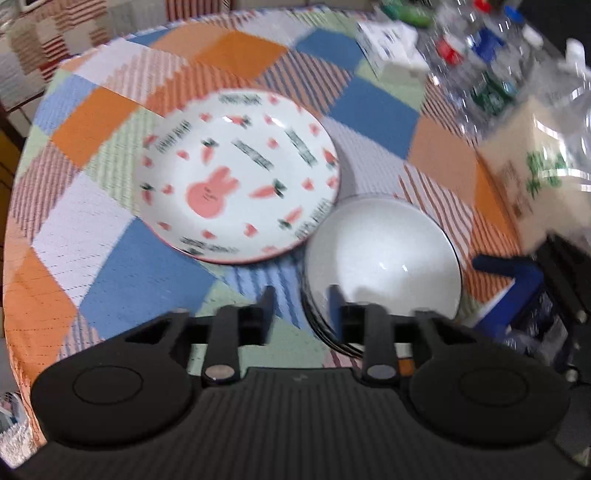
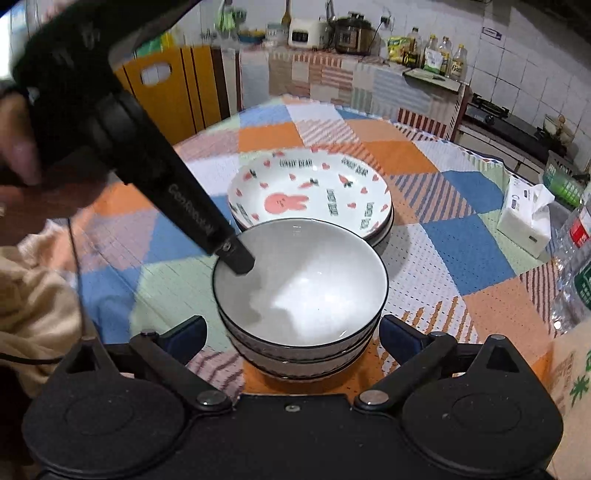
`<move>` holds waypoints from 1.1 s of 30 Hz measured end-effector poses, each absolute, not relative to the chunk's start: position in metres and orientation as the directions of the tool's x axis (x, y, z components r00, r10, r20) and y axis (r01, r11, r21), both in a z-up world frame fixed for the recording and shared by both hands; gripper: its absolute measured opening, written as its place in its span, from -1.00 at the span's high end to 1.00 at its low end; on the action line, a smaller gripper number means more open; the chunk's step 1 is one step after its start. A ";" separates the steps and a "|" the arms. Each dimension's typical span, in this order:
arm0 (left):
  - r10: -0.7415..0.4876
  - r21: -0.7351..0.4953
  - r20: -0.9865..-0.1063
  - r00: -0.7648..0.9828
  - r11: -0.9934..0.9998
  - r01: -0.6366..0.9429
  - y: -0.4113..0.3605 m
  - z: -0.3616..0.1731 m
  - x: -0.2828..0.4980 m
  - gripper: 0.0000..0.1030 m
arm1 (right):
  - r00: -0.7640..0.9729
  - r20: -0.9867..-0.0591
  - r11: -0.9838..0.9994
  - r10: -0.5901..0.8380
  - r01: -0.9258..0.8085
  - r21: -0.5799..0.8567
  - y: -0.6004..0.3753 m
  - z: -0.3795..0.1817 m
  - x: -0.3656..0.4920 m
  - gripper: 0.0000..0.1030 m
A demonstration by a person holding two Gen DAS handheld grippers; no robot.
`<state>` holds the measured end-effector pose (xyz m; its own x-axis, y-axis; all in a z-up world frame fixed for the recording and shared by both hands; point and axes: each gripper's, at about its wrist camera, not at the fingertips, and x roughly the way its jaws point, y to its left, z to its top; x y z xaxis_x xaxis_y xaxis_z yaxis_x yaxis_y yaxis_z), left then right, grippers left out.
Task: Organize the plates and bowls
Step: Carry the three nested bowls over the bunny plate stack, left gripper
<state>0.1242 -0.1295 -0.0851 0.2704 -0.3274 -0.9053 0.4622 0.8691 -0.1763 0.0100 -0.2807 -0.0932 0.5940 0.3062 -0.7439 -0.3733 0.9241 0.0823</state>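
A white plate with a pink rabbit and carrots lies on the patchwork tablecloth; in the right wrist view it tops a short stack of plates. A stack of white bowls with dark rims stands just in front of it, also in the right wrist view. My left gripper is open, its fingers straddling the near-left rim of the top bowl; one fingertip shows inside that bowl. My right gripper is open wide and empty, its blue fingers on either side of the bowl stack's base.
A tissue box sits at the right of the table. Plastic bottles and a cardboard box crowd the table's right side. A kitchen counter with appliances runs behind. The person's hand and sleeve are at left.
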 end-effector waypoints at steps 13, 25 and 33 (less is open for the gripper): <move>-0.442 -0.329 -0.833 0.333 0.879 0.346 -0.110 -0.108 0.129 -0.15 | 0.562 -0.773 0.922 0.294 -0.380 0.075 -0.285 -0.159 0.007 -0.97; -0.489 -0.380 -0.825 0.283 0.851 0.363 -0.113 -0.138 0.118 -0.11 | 0.643 -0.699 0.934 0.313 -0.342 0.103 -0.274 -0.195 0.021 -0.96; -0.523 -0.430 -0.826 0.209 0.825 0.366 -0.114 -0.156 0.118 -0.07 | 0.685 -0.666 0.941 0.296 -0.328 0.081 -0.266 -0.202 0.022 -0.95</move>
<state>0.1177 -0.1145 -0.1560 0.2093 -0.5233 -0.8260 0.3656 0.8254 -0.4303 0.0216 -0.2659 -0.2019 0.6846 0.2955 -0.6663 -0.3277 0.9413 0.0808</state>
